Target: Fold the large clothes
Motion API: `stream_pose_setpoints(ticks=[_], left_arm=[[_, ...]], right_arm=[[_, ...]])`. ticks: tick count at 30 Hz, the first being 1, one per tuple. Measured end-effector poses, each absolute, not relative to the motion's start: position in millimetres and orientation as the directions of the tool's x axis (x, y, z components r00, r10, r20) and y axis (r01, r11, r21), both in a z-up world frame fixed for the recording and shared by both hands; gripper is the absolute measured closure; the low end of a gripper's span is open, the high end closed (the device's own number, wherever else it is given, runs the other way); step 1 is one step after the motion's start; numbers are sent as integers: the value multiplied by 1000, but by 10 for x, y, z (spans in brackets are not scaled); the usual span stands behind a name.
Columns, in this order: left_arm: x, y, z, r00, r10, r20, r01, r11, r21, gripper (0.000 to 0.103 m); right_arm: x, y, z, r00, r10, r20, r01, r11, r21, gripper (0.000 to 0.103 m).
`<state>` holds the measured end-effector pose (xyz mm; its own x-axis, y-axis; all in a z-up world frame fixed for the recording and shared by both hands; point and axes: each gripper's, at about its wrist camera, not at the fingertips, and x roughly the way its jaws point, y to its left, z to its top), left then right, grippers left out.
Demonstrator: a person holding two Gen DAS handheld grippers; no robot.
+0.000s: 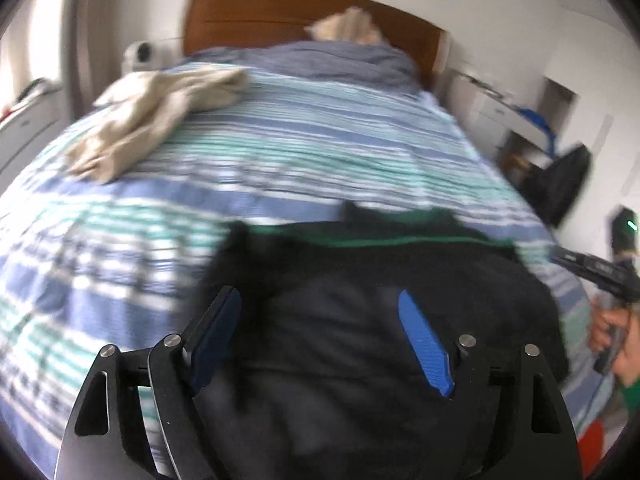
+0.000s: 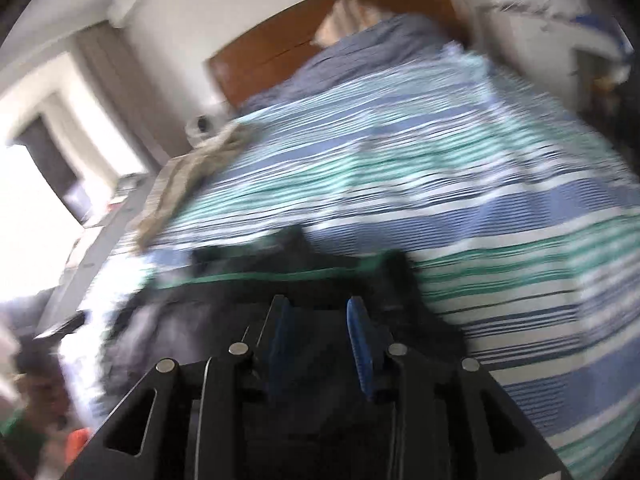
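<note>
Both tongs [image 1: 320, 312] [image 2: 320, 320] are held apart, empty, directly above the dark garment [image 1: 360, 360], whose green-edged long axis runs crosswise on the bed [image 1: 280, 152].

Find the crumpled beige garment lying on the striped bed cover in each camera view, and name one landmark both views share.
Left wrist view: the crumpled beige garment lies upper left, on the far left part of the striped bed cover.
Right wrist view: the same garment sits left of centre, at the cover's left edge, blurred.
Shared landmark: the brown wooden headboard at the top.
</note>
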<state>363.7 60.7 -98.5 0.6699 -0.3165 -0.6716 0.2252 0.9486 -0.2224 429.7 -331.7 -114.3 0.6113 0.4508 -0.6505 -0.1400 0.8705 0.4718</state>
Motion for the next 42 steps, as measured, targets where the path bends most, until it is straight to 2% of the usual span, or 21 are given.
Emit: stream_pose_setpoints(ticks=[2,5,8,13,15,17,23,28,29,31,34,38,40,42], left_arm=[[3655,361,-1001,642,-360,-677,272,932,-238,20],[3725,52,-1072,616,-361,-700,303,929,-213,20],[3903,-105,-1154,586,-363,-724,298,928,-225,20],[4329,-343,-1420,542,-340,-768,245,939,-243,20],[4384,-458,-1582,525,-326,-786,262,941,-215,15],[4377,-529,-1707,527,-318,-788,290,939,-185,11],[4408,-459,-1961,511,-363,-779,297,925,-236,11],[4377,-540,-1918,507,-323,-799,299,935,-189,11],[4350,-543,-1868,500,-316,-806,302,936,-180,14],[4223,-540,-1720,475,-356,-805,350,916,-198,15],[3980,-554,-1575,470,-395,-790,420,887,-193,14],[3925,-525,-1765,453,-394,-800,428,883,-192,12],[3946,-466,-1865,453,-417,-788,422,879,-223,12],[3949,-467,-1916,463,-415,-784,428,878,-212,12]], right_arm=[[4408,-3252,-1345,566,463,-682,-123,866,485,71],[4514,-3350,-1821,511,349,-785,11,911,413,74],[4432,-3466,-1987,574,361,-735,20,891,453,76],[4368,-3353,-2005,618,303,-726,-7,925,380,75],[4357,-3389,-2011,628,309,-715,-2,918,396,75],[4368,-3454,-2029,638,328,-697,4,903,429,75],[4371,-3453,-2051,655,326,-681,11,898,440,75],[4346,-3401,-2019,652,293,-700,19,916,401,75],[4343,-3391,-1993,647,284,-708,17,923,386,74],[4274,-3364,-1897,646,249,-721,13,941,337,73],[4035,-3367,-1686,667,234,-707,10,946,323,67],[3469,-3319,-1329,727,274,-630,-49,935,351,63],[3054,-3254,-1179,760,281,-586,-74,933,351,56],[2736,-3219,-1125,785,273,-557,-72,932,356,44]])
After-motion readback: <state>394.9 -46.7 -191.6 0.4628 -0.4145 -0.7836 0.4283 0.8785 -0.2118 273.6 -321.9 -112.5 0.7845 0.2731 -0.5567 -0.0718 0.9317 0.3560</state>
